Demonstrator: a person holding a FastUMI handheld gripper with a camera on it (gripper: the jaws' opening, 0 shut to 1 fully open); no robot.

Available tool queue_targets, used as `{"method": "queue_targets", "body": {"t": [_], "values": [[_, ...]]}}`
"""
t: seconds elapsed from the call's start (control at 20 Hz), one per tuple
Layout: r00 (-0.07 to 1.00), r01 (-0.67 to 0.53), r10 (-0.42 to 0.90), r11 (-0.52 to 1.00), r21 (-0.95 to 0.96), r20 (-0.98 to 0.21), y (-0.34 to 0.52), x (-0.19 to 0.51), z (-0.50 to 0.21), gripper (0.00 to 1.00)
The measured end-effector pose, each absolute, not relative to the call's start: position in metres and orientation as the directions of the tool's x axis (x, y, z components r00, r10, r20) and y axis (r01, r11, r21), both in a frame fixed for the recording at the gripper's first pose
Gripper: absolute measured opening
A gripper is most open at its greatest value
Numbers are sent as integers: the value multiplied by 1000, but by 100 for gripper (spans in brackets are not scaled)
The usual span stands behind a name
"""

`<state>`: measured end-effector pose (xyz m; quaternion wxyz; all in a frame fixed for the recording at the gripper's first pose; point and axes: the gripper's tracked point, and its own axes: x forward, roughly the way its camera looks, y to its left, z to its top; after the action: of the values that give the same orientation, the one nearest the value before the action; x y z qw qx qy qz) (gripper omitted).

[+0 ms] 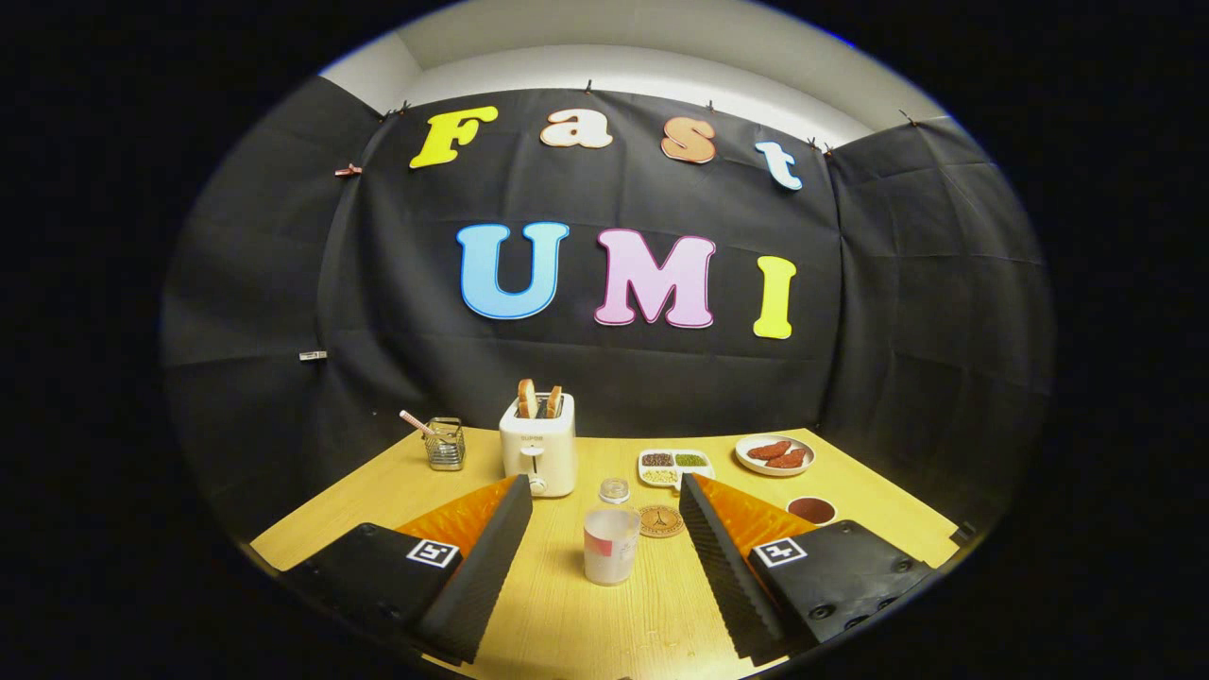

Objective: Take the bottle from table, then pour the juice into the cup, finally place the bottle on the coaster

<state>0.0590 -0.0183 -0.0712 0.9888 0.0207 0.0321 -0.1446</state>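
My gripper (604, 485) is open above the wooden table (567, 623), its fingers spread wide with nothing held. Between the fingers stands a translucent cup (610, 546) with a pinkish patch on its side. Just behind the cup is a small clear bottle (614, 490) with a pale cap, upright. A round wooden coaster (661, 521) lies flat to the right of the cup, close to the inside of the right finger. The cup hides the bottle's lower part.
A white toaster (538, 446) with two bread slices stands behind the left finger. A wire basket (444, 444) with a straw sits at the back left. At the back right are a divided dish (674, 466), a plate of sausages (774, 454) and a small sauce bowl (812, 510).
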Motion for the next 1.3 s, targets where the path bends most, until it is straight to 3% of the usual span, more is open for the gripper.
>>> {"method": "queue_targets", "body": {"t": [1.3], "values": [[924, 366, -357, 929, 50, -137, -32, 126, -162, 97]]}}
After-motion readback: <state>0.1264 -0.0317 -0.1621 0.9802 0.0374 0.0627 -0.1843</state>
